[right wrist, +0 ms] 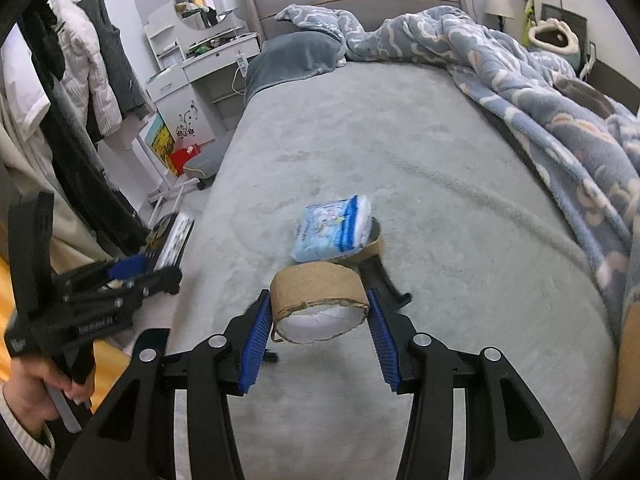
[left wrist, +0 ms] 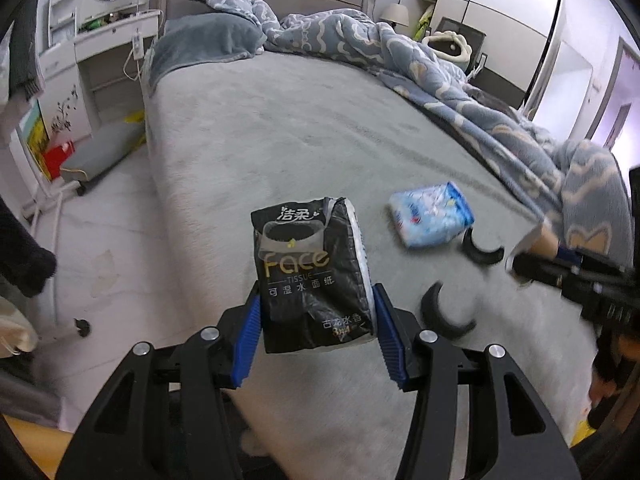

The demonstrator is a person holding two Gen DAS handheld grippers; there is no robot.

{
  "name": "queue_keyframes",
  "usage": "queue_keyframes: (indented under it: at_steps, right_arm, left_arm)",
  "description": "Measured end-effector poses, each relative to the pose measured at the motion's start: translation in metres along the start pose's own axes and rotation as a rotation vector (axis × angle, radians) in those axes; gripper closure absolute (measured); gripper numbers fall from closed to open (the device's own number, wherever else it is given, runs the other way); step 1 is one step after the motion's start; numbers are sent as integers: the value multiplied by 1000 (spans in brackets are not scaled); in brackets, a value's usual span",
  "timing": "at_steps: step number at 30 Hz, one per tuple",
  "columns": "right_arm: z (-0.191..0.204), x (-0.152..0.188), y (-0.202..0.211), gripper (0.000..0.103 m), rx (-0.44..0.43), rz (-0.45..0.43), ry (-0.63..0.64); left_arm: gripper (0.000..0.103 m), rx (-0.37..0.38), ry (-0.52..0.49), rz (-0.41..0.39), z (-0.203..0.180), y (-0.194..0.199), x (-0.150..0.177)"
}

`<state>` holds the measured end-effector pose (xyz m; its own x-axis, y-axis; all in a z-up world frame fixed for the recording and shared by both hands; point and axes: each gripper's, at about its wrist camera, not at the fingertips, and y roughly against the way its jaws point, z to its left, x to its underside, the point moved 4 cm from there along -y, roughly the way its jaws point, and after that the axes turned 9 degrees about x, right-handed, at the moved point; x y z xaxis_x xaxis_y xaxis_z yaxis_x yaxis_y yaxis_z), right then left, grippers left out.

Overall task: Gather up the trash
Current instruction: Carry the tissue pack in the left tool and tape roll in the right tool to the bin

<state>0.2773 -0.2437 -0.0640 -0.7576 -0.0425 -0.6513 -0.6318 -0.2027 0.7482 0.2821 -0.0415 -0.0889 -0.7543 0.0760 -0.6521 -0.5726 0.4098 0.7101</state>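
open grey bed sheet point(right wrist: 360, 152) ahead, rumpled blue duvet point(right wrist: 540, 92) crowding right side, blue packet point(right wrist: 334, 228) mid-bed

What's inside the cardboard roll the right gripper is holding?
The cardboard roll, clamped in the right gripper, shows only its pale inner wall through the open end; anything deeper is hidden.

The right gripper point(left wrist: 532, 258) is motion-blurred in the left wrist view, its body cut off by the right edge. The blue pack point(right wrist: 334, 229) hides much of a second cardboard roll point(right wrist: 370, 246). The left gripper point(right wrist: 160, 276) is blurred in the right wrist view, what it holds hidden.
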Motion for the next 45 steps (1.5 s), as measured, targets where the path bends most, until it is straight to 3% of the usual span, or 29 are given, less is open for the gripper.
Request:
queue_keyframes:
  at_steps: [6,16,28,45]
  right_arm:
    - [16,5,9,54,-21,-6,-37]
    - [59,12,26,55,-40,-28,-12]
    - [115,37,38,54,-101,-10,12]
    - [206,65,18,54,-171,71,137]
  left_arm:
    - [48,-21,52,-13,19,18,17]
    - [48,-98,80,61,46,31,65]
    - [48,-140,212,130,82,52,125]
    - [48,-143,386,317,143,55,198]
